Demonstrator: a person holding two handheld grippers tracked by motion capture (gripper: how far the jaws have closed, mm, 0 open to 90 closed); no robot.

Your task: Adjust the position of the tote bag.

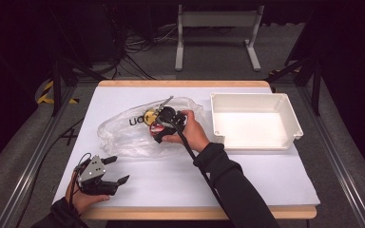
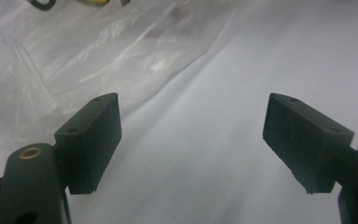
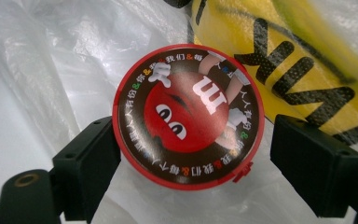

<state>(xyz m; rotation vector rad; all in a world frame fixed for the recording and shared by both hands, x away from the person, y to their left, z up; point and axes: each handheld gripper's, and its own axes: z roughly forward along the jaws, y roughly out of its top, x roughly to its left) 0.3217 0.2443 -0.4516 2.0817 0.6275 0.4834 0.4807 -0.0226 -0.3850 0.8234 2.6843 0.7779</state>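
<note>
One red tin (image 3: pixel 189 116) (one bag (image 1: pixel 123 135)).

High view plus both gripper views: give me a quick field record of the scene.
surface: white table sheet
bag: clear plastic bag, crumpled, lying left of centre
tin: round red candy tin, lying on the bag
yellow item: yellow pack with black letters, beside the tin
bin: white bin, right side, nothing in it
right gripper: open, jaws either side of the tin, right pad apart from it
left gripper: open, nothing between the jaws, near the front left edge
</note>
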